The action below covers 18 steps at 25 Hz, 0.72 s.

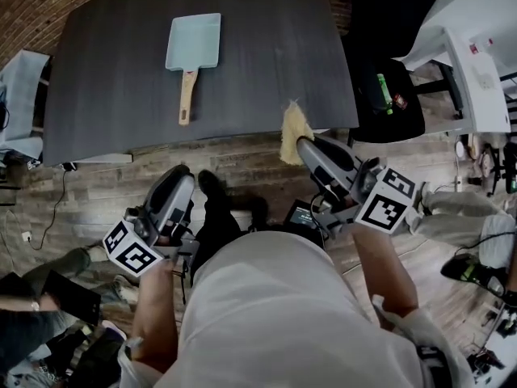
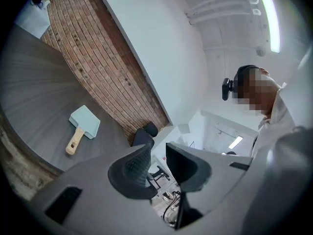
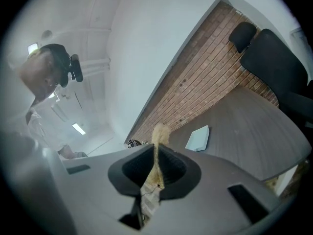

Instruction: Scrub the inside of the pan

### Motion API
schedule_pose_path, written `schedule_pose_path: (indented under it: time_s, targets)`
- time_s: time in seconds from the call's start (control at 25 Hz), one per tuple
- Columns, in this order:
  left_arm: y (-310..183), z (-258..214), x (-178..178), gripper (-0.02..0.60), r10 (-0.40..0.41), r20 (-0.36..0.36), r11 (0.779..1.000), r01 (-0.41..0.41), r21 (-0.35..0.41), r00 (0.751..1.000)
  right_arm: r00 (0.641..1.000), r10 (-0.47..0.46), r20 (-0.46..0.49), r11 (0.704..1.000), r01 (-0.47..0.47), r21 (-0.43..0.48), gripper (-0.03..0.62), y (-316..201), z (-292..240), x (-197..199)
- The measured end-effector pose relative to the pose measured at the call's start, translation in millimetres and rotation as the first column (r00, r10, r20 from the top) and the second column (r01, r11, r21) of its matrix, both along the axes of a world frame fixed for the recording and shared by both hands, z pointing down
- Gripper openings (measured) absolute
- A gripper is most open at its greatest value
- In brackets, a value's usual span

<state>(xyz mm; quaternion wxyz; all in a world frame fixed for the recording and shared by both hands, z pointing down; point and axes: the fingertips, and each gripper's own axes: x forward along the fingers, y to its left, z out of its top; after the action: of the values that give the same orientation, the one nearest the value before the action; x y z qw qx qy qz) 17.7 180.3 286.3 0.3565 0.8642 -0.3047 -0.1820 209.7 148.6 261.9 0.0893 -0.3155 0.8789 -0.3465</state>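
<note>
A light blue rectangular pan (image 1: 194, 43) with a wooden handle (image 1: 187, 95) lies on the dark table (image 1: 266, 63), its handle toward me. It also shows far off in the left gripper view as the pan (image 2: 84, 123) and in the right gripper view as the pan (image 3: 198, 138). My right gripper (image 1: 303, 145) hovers at the table's near edge, shut on a yellow fibrous scrub pad (image 1: 294, 129), which stands up between the jaws as the pad (image 3: 157, 146). My left gripper (image 1: 182, 180) hangs below the table's front edge over the floor. Its jaws (image 2: 159, 160) stand slightly apart with nothing between them.
A black office chair (image 1: 388, 79) with a green item (image 1: 384, 91) on its seat stands right of the table, with a white desk (image 1: 472, 67) beyond it. The floor is wood planks with cables. A brick wall runs behind the table. Another person's legs (image 1: 48, 289) are at lower left.
</note>
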Motion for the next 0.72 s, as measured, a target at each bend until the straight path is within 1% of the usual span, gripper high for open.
schedule_pose_path:
  time_s: [0.2,0.44,0.72]
  targets:
    - [-45.4,24.2,-16.0,0.138,0.017,0.039,0.999,-0.015,-0.052,0.999,0.999,0.022,-0.044,1.000,-0.022,-0.018,0.035,-29.9,6.2,-13.4]
    - [-103.3,60.7,-55.6,0.204,0.044,0.075,0.989,-0.033,-0.142,0.996,0.996,0.043,-0.079,0.998,-0.047,-0.049,0.035,-75.0,13.7,-54.0]
    - [-142.8,80.5,-92.1,0.224,0.085,0.077,0.981,-0.070,-0.183,0.993,0.991,0.061,-0.118,0.996,-0.068,-0.060,0.034,-111.2,16.7,-99.9]
